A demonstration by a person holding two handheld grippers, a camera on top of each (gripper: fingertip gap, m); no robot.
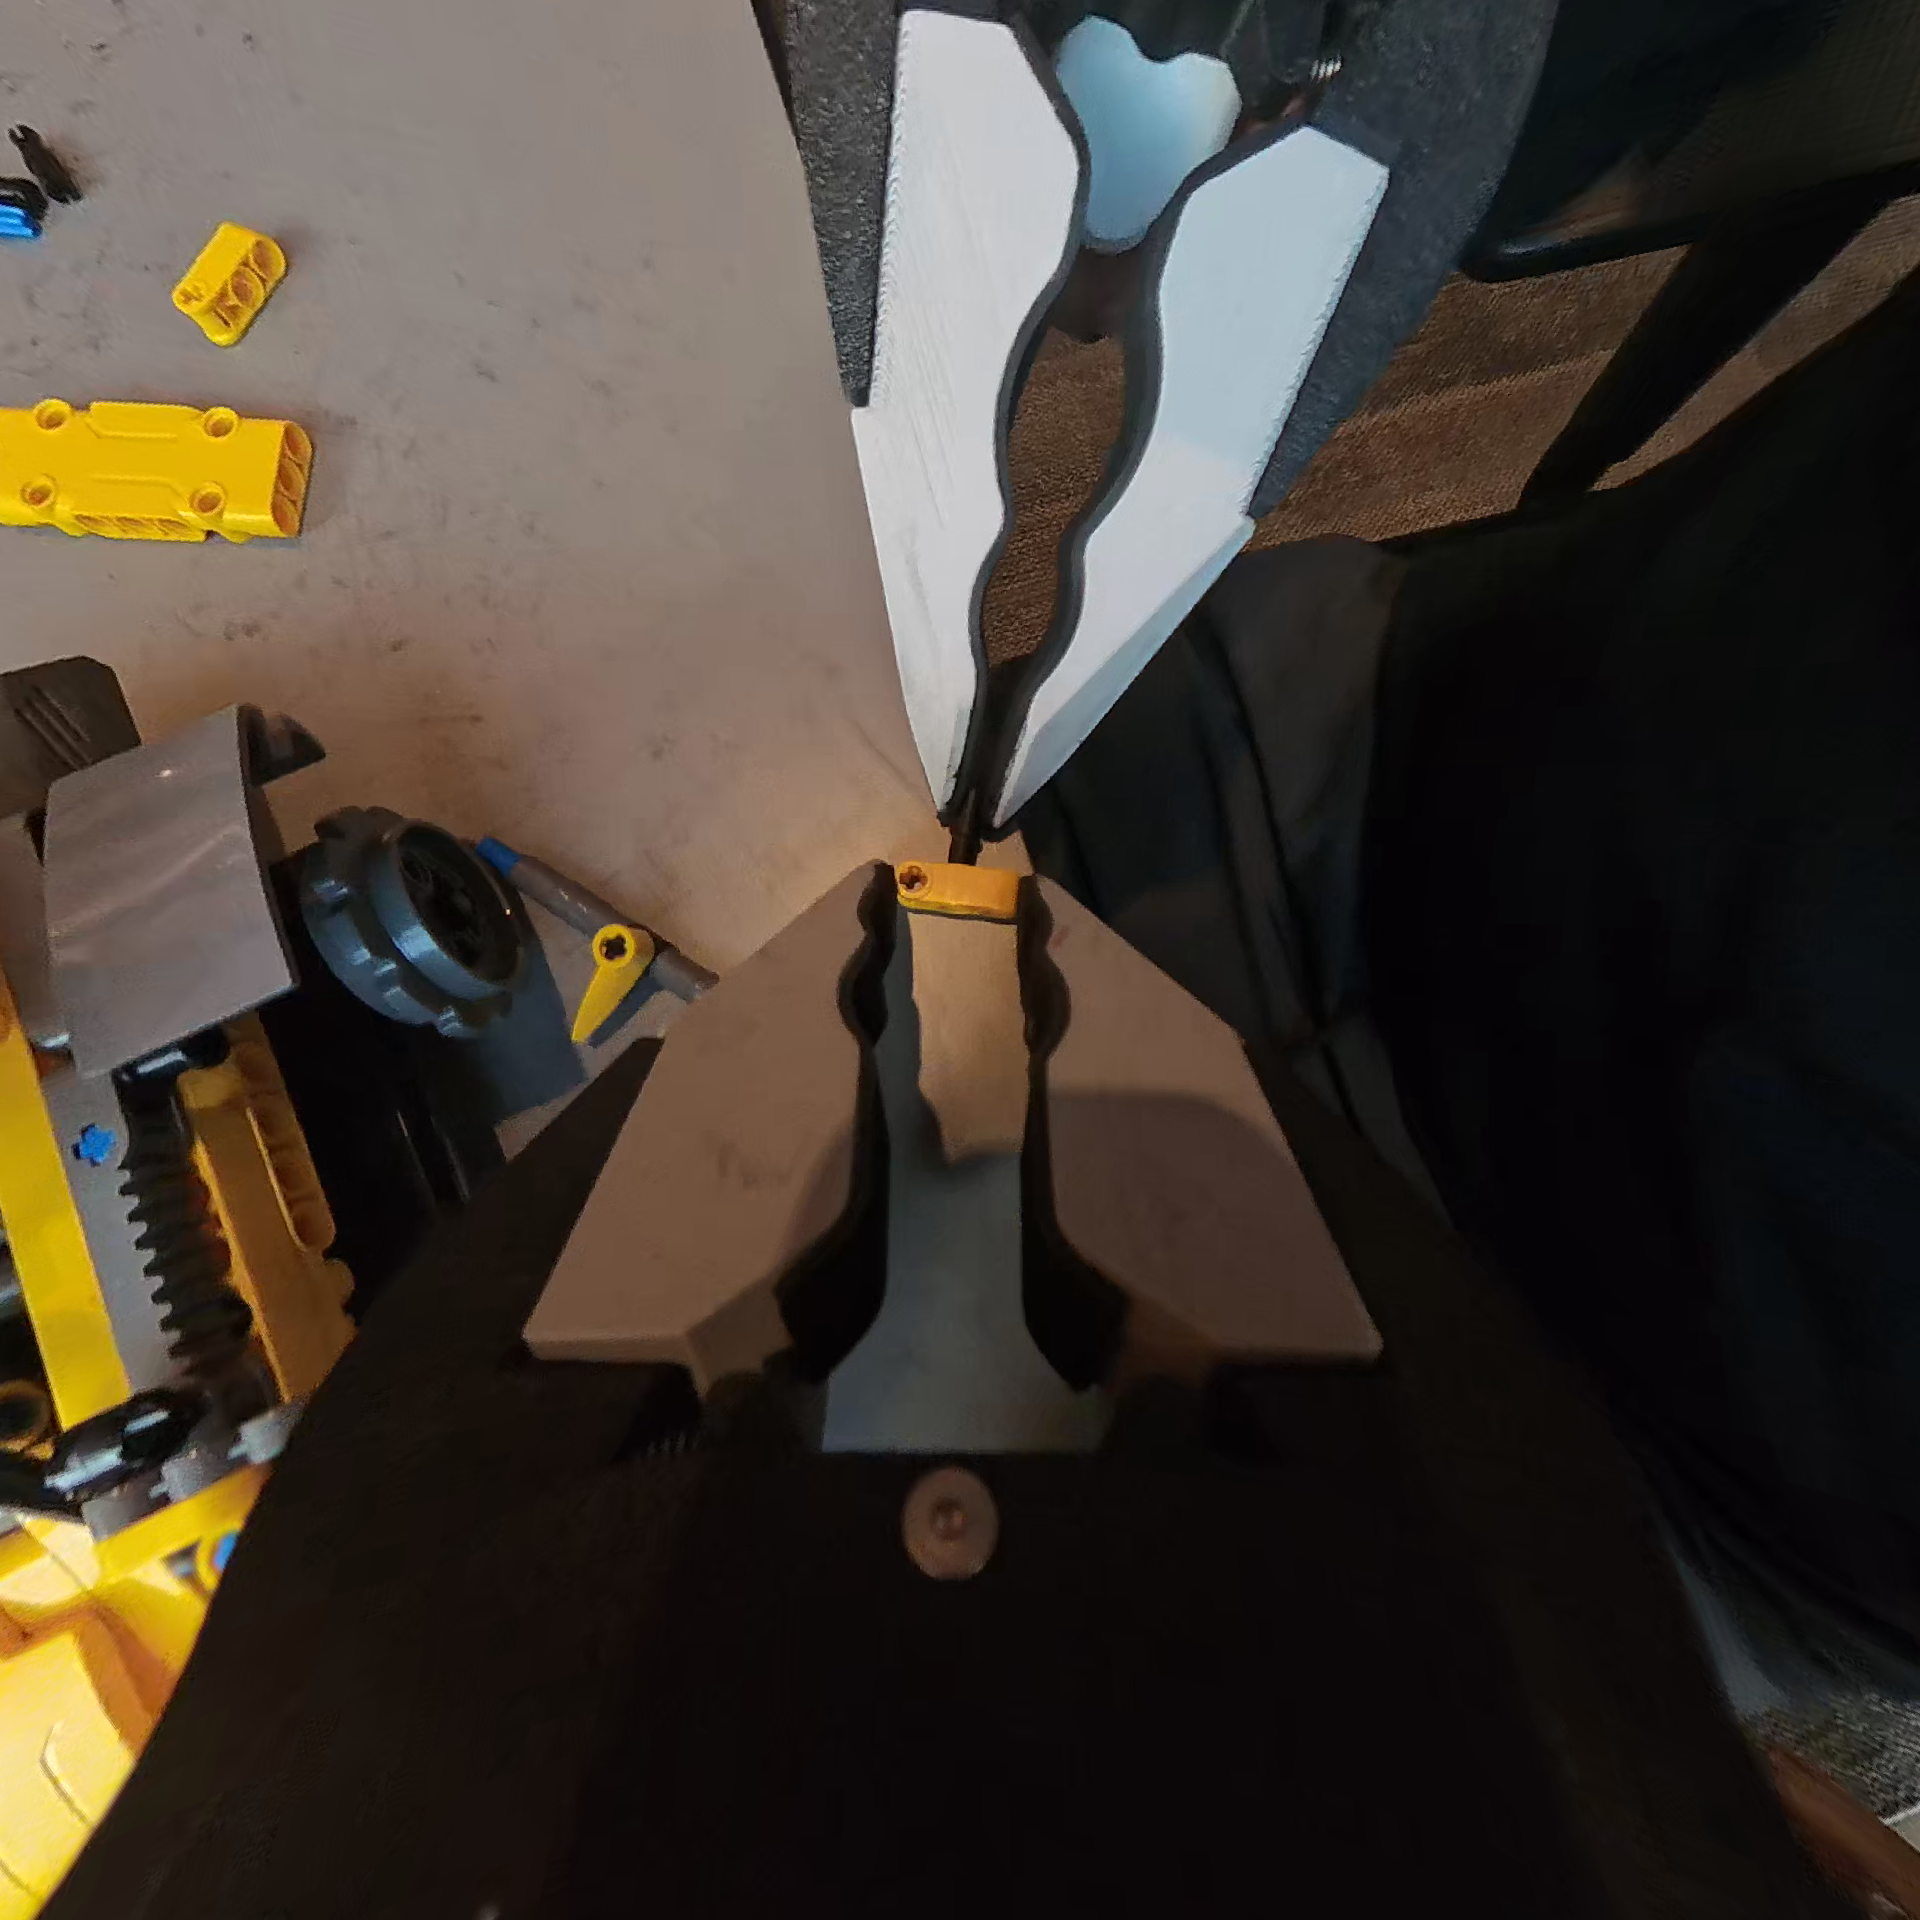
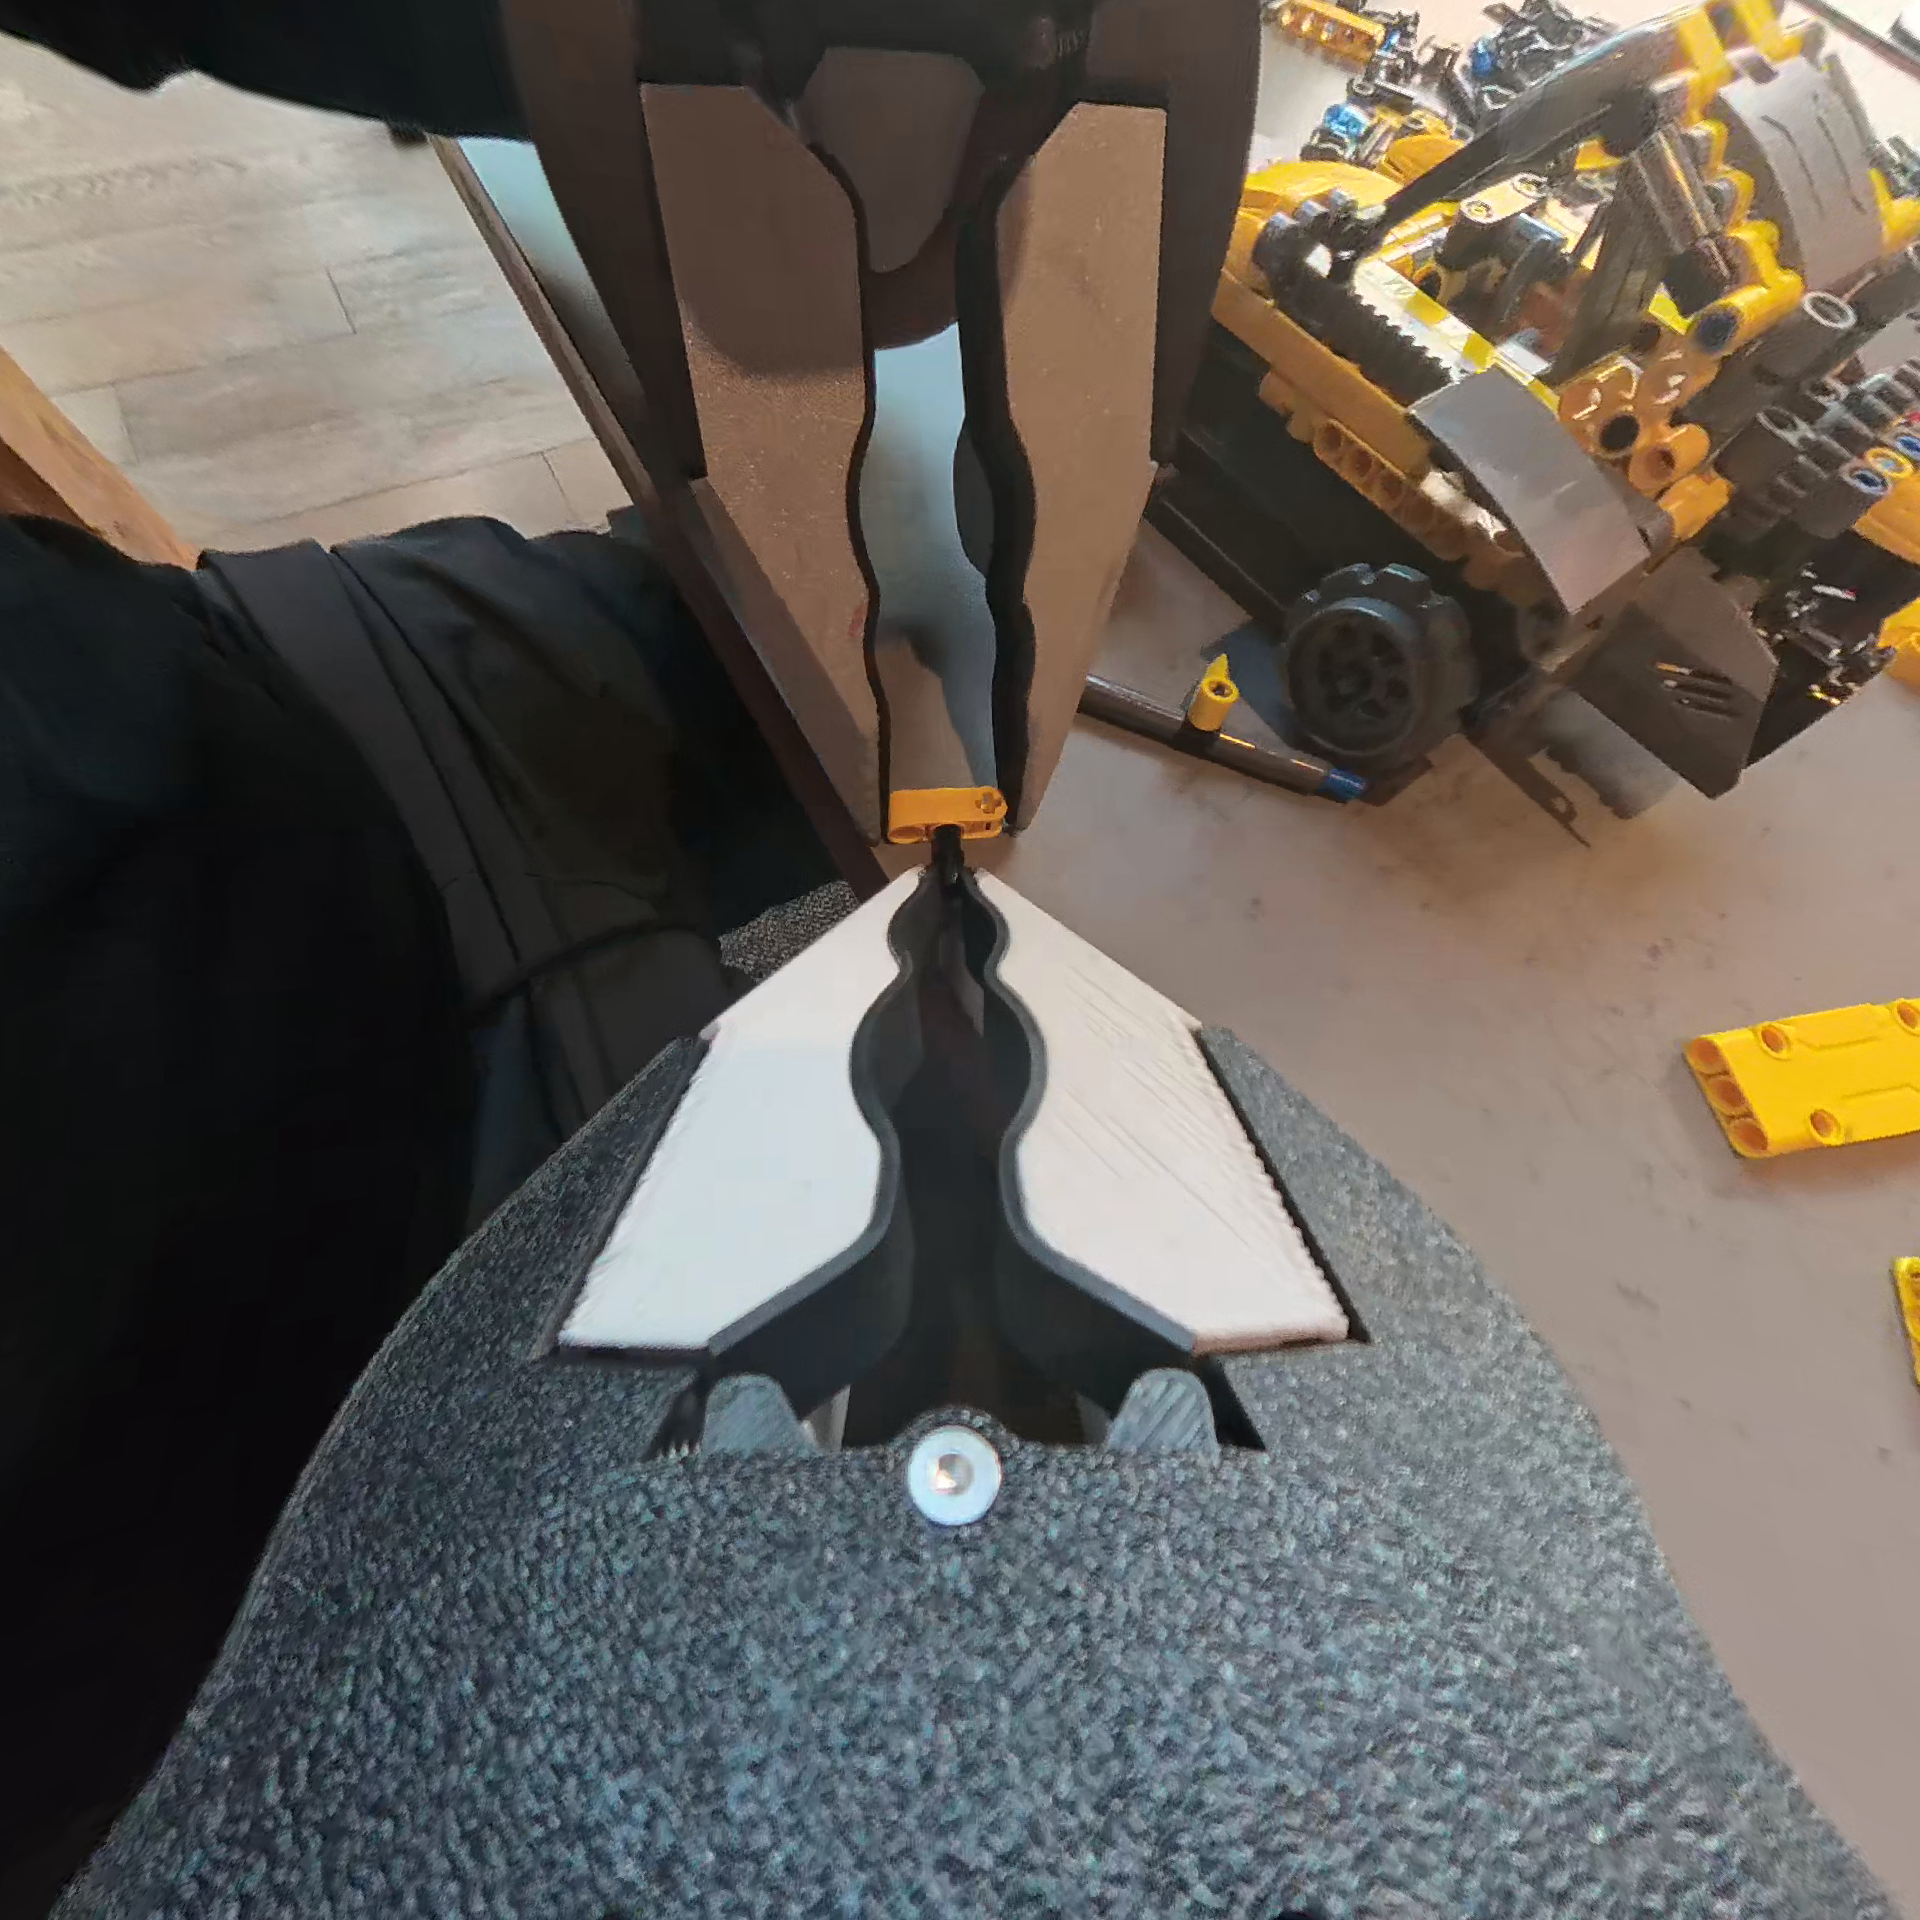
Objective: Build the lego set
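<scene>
A large, half-built yellow and grey toy-brick vehicle (image 2: 1558, 416) sits on the beige tabletop (image 2: 1351, 1039). Beside it, the left gripper (image 1: 956, 894) clamps a short yellow brick beam (image 1: 956, 890). The right gripper (image 2: 951, 873) pinches a small black pin (image 2: 948, 844), touching the beam's underside. Whether the pin is seated cannot be made out.
</scene>
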